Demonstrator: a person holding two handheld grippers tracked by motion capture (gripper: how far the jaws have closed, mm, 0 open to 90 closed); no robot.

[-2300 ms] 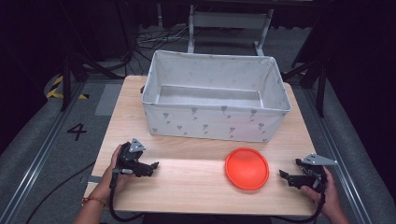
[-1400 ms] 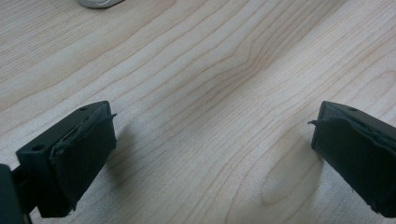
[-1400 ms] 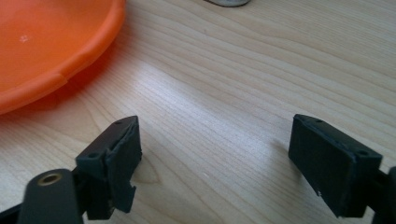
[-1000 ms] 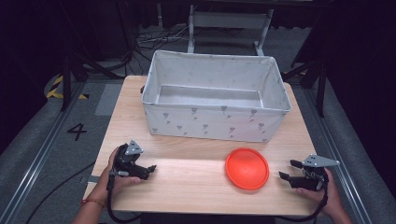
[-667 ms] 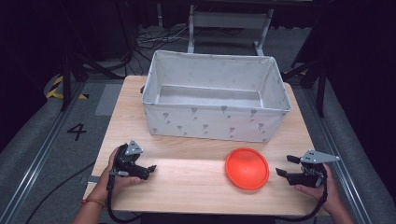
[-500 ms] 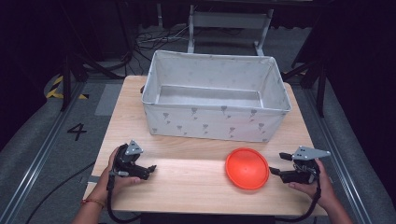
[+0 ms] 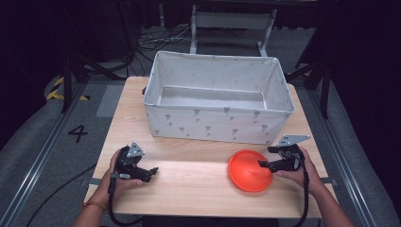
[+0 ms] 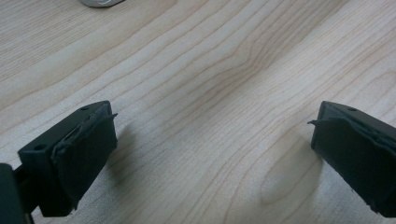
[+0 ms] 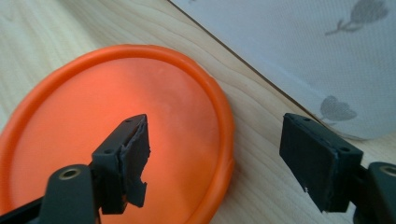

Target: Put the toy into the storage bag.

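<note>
The right gripper [image 9: 215,158] is spread wide, straddling the rim of the orange disc [image 9: 112,135]. One jaw is over the disc, the other outside it. The left gripper [image 8: 210,154] is also spread.

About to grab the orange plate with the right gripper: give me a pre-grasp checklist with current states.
1. Right gripper open: ok.
2. Jaws straddling the rim of the orange plate, one over the plate, one over bare table: ok.
3. Jaws touching the rim: cannot tell.
4. Plate lying flat on the wooden table, apart from the fabric bin: ok.
5. Bin interior free to receive it: ok.
6. Left gripper open, away from the plate: ok.
</note>
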